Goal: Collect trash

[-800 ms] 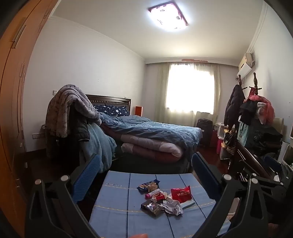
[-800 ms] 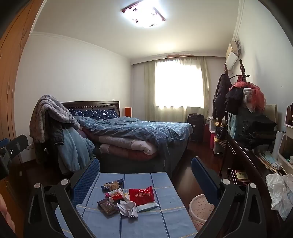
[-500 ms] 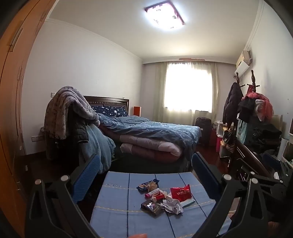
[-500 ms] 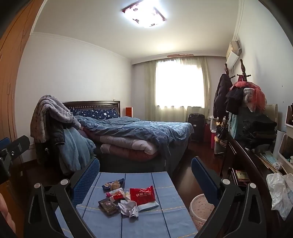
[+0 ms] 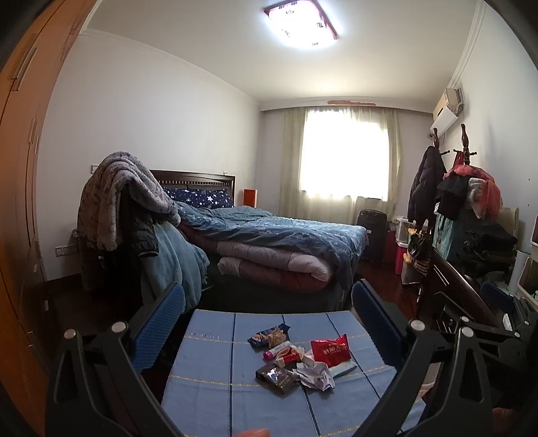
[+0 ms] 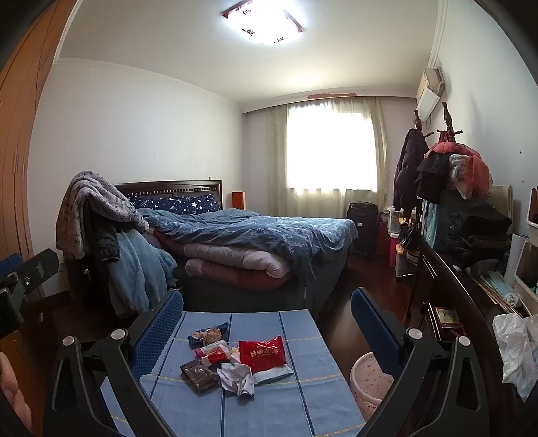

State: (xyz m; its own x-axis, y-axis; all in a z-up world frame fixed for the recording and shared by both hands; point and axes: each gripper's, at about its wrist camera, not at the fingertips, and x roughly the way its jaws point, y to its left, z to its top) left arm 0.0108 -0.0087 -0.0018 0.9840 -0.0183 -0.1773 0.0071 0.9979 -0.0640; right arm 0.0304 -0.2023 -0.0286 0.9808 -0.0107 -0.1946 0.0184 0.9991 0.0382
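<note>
- Two claws, left claw (image 5: 267,302) and right claw (image 6: 267,302), hang wide open, empty.
- Wrappers (image 6: 235,359) lie heaped mid-surface (image 6: 302,403), ahead of both.
- Pink bin (image 6: 370,380) stands just beside the surface.

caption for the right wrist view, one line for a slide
Open right gripper hovers above snack wrappers piled on a blue-clothed table, pink bin beside it.

Unmade bed (image 5: 269,235) with blue quilt; lit ceiling lamp (image 5: 301,23); curtained window (image 6: 331,154); clothes-laden coat rack (image 6: 447,161)
</note>
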